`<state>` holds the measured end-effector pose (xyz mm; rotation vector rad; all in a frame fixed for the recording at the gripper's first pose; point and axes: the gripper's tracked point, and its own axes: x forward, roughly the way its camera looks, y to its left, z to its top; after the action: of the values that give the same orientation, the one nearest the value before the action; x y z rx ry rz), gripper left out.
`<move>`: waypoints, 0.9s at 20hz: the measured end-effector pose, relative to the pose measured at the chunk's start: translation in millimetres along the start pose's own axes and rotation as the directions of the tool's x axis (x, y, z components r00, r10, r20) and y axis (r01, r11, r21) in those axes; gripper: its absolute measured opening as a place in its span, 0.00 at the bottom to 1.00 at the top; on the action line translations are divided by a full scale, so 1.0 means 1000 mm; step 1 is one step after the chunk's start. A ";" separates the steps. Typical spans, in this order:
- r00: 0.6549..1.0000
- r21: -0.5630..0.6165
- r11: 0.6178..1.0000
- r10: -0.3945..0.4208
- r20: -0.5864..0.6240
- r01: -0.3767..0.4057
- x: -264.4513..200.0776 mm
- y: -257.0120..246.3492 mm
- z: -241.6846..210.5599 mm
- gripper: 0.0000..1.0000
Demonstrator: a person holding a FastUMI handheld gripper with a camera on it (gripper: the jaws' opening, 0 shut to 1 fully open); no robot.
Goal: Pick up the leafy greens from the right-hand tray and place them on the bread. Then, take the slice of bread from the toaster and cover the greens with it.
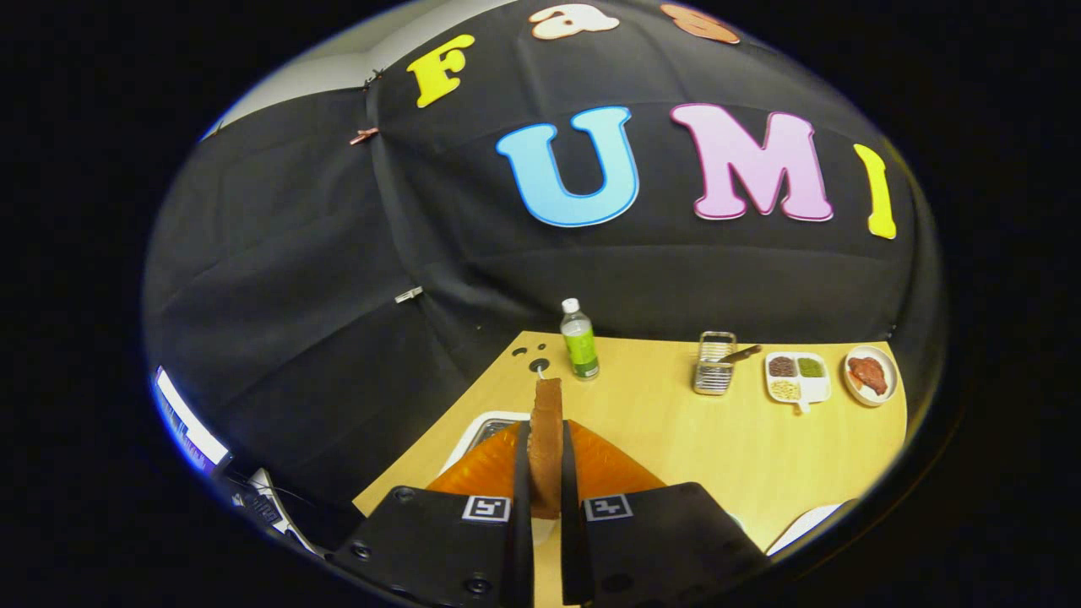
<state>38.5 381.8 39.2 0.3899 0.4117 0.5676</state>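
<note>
At the lower centre of the frame we are pinching the bread slice [547, 439] on edge in our nearly closed claw [545, 460] above the counter [718, 439], risking it slipping or crumbling if the squeeze shifts.

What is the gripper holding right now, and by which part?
The gripper is shut on the slice of bread, both fingers pressing its flat faces near the lower end; the upper end sticks out ahead.
</note>
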 end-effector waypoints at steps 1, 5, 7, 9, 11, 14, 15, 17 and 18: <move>1.000 0.010 1.000 -0.027 0.002 0.027 -0.009 -0.015 -0.003 0.17; 0.991 0.061 0.989 -0.133 -0.030 0.134 -0.032 -0.069 -0.037 0.17; 0.983 0.097 0.979 -0.172 -0.069 0.178 -0.035 -0.091 -0.068 0.17; 0.978 0.139 0.970 -0.187 -0.095 0.199 -0.033 -0.103 -0.096 0.17; 0.977 0.183 0.962 -0.187 -0.103 0.204 -0.027 -0.108 -0.118 0.17; 0.979 0.276 0.940 -0.175 -0.107 0.198 -0.011 -0.110 -0.147 0.17; 0.979 0.312 0.930 -0.171 -0.107 0.196 -0.006 -0.111 -0.154 0.17; 0.979 0.357 0.912 -0.171 -0.115 0.201 0.003 -0.114 -0.169 0.17; 0.977 0.370 0.905 -0.177 -0.117 0.208 0.006 -0.118 -0.177 0.17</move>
<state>10.1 336.3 -166.8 0.6931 0.6351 0.3072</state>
